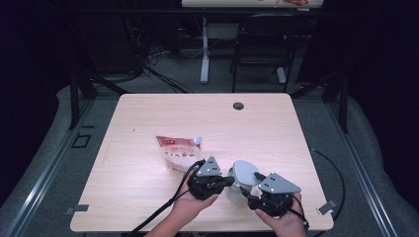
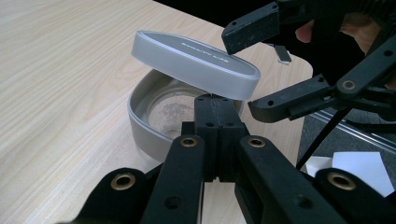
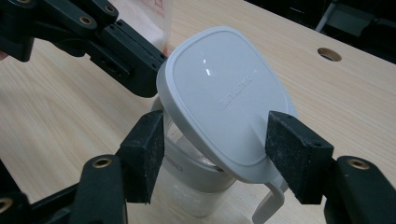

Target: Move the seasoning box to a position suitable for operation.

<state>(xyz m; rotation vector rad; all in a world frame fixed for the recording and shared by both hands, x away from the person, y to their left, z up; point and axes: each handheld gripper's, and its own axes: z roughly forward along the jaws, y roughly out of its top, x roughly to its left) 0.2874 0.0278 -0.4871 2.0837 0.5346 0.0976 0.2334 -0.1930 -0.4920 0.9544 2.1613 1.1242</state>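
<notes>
I am pinching the jar [image 2: 154,121] rim with the left gripper [image 1: 228,180], jaws pressed together. Right gripper [image 3: 215,154] is spread around the tilted lid [image 3: 224,93]; lid is lifted, removal remaining. Jar is standing near the table [image 1: 148,113] front edge.

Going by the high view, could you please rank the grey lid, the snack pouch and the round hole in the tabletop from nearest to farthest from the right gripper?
1. Grey lid, just left of the right gripper.
2. Snack pouch, farther left, mid-table.
3. Round hole, near the table's far edge.

obstacles: pouch [image 1: 177,150], container [image 1: 236,190] | free: far tabletop [image 1: 207,111]
</notes>
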